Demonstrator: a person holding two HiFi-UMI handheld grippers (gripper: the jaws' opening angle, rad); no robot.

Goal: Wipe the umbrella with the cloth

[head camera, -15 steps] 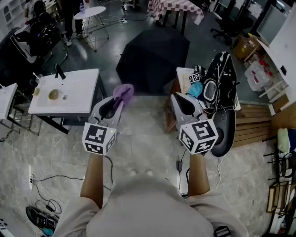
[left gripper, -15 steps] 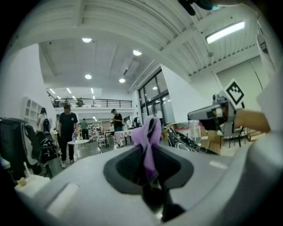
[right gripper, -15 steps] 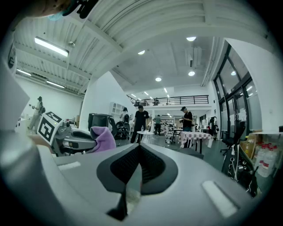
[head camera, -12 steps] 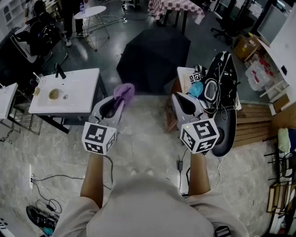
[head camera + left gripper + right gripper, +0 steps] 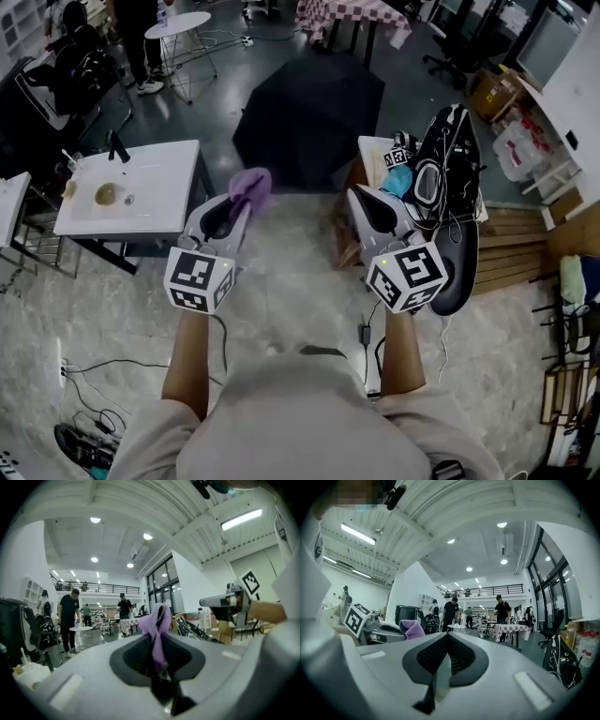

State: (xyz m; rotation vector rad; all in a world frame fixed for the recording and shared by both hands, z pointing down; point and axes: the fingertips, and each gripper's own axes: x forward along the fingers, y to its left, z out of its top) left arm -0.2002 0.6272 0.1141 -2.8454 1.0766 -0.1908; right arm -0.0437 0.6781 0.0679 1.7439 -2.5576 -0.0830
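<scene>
— While the left tool (image 5: 246, 202) is held out ahead of the person, what sits in it?
— The purple cloth (image 5: 157, 620). Its jaws are pinched on the fabric, and a bunch of it stands up past the tips.
— And the right tool (image 5: 447, 639)?
— Pressed together with nothing between the jaws. It is held level beside the left one, the two apart.
— Where is the umbrella (image 5: 309, 108)?
— Open on the grey floor (image 5: 216, 103) straight ahead, black canopy up, beyond both tools. Neither tool nor the cloth touches it.
— What flanks it?
— A white surface (image 5: 150, 192) to the left, carrying a small brownish thing (image 5: 106, 193) I cannot identify. On the right is a heap of black gear (image 5: 450, 169), close beside the right tool.
— Anything changed over the last half second?
— Very little. Both tools keep the same pose and grip, and the cloth is bunched as before. The umbrella has not moved on the floor. The whole view has slipped a touch: the white surface sits slightly further left, and a dark patch now shows at the top of the person's shirt (image 5: 309, 412) that was not there before
</scene>
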